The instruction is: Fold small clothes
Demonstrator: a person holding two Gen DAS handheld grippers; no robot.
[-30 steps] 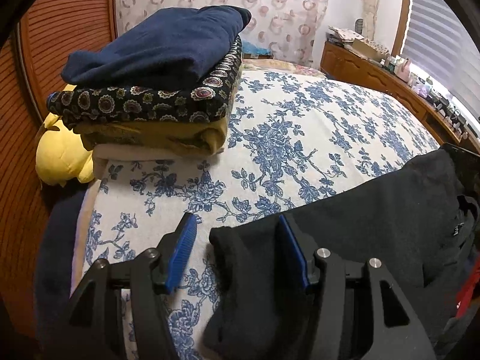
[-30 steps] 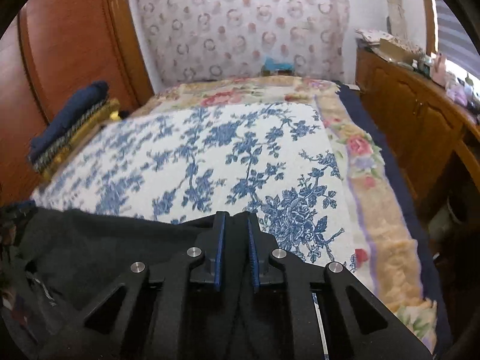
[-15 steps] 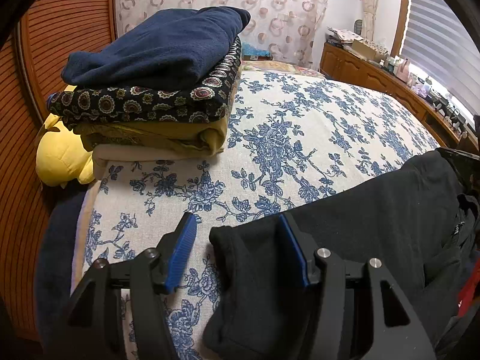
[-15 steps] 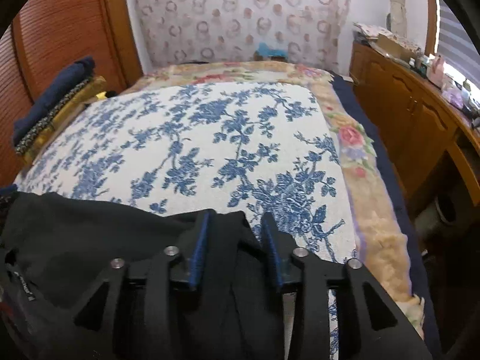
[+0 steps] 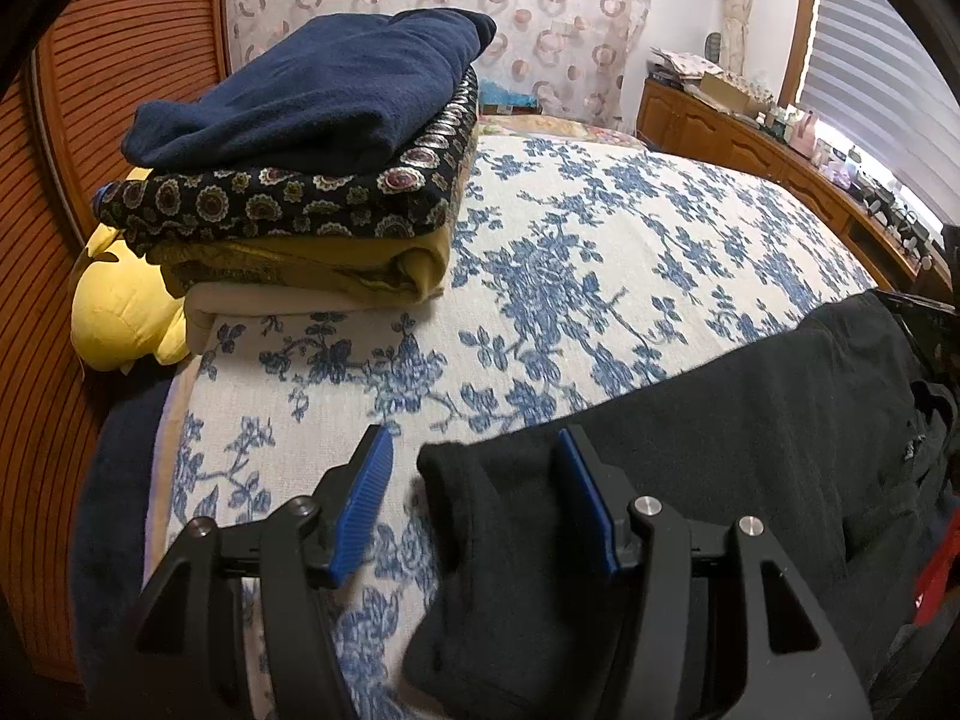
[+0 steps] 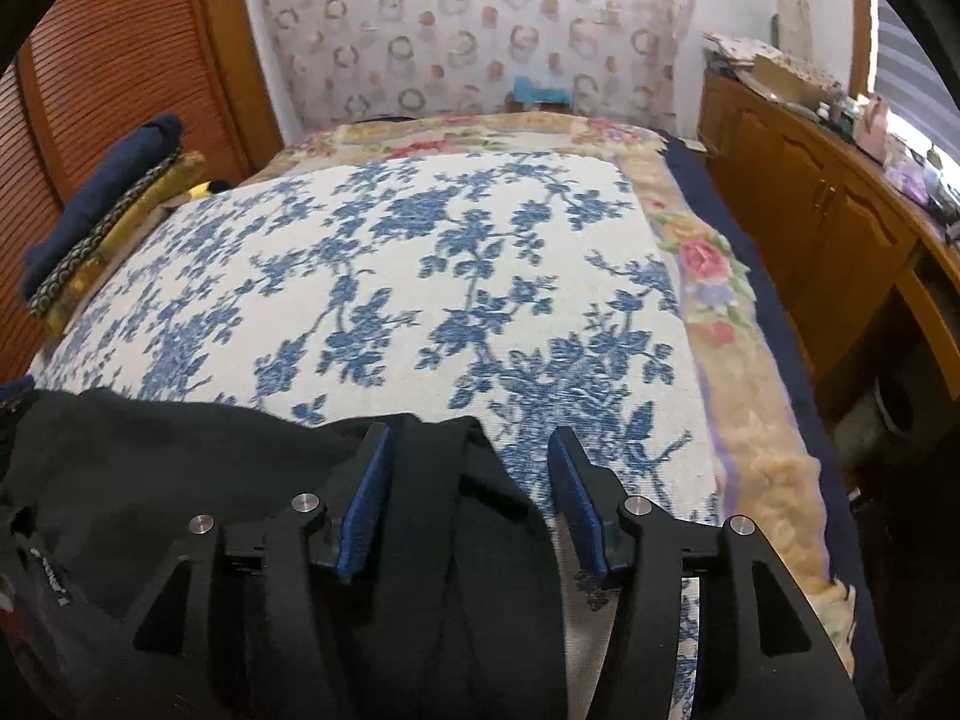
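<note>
a black soft-fabric garment [image 5: 750, 420] lies spread across the near edge of the bed, on a white bedspread with a blue flower print [image 5: 600, 252]. in the left wrist view its folded left corner sits between the blue-padded fingers of the left tongs [image 5: 474, 492], which stand wide apart and grip nothing; the right pad touches or nearly touches the cloth, the left pad is over bare bedspread. in the right wrist view the garment [image 6: 180, 456] ends in a corner lying between the fingers of the right tongs [image 6: 468, 492], which are also spread open with nothing clamped; the left pad is over the black cloth and the right pad over the bedspread [image 6: 420, 276].

well apart from the garment, at the far left of the bed, stands a stack of folded clothes [image 5: 300, 168]: a navy fleece piece on top, a dark piece with round floral medallions under it, then mustard yellow and cream layers. a yellow plush toy [image 5: 120, 312] lies just beside the stack, against a reddish-brown slatted wooden panel [image 5: 120, 60]. a wooden sideboard crowded with small items [image 6: 828, 192] runs along the bed's right side.
</note>
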